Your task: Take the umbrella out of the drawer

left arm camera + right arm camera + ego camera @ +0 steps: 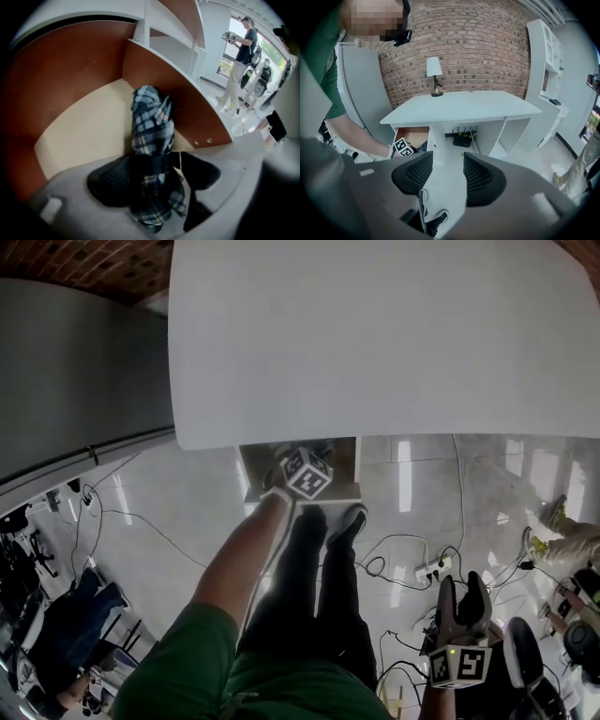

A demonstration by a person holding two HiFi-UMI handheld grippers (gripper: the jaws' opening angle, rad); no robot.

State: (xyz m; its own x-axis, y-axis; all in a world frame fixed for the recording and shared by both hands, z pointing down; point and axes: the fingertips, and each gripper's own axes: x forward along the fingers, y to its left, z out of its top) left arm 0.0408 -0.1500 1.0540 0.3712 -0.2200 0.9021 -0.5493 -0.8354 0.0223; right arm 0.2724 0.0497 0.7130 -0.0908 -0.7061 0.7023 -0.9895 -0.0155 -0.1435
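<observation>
Beneath the bench [375,334], left tongs [152,180] spread astride the drawer [84,126] umbrella [151,126], seemingly soft and light; I'd pinch its strapped middle; right tongs [447,176] spread, empty.

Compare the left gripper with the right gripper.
The left gripper reaches into the drawer; the right gripper hangs back from the desk. The left gripper has the plaid umbrella between its jaws; the right gripper has nothing. Both stand with jaws apart.

A blue-and-white plaid umbrella [151,136] in a reddish-brown, cream-floored drawer [70,70] under a white desk [375,334].
</observation>
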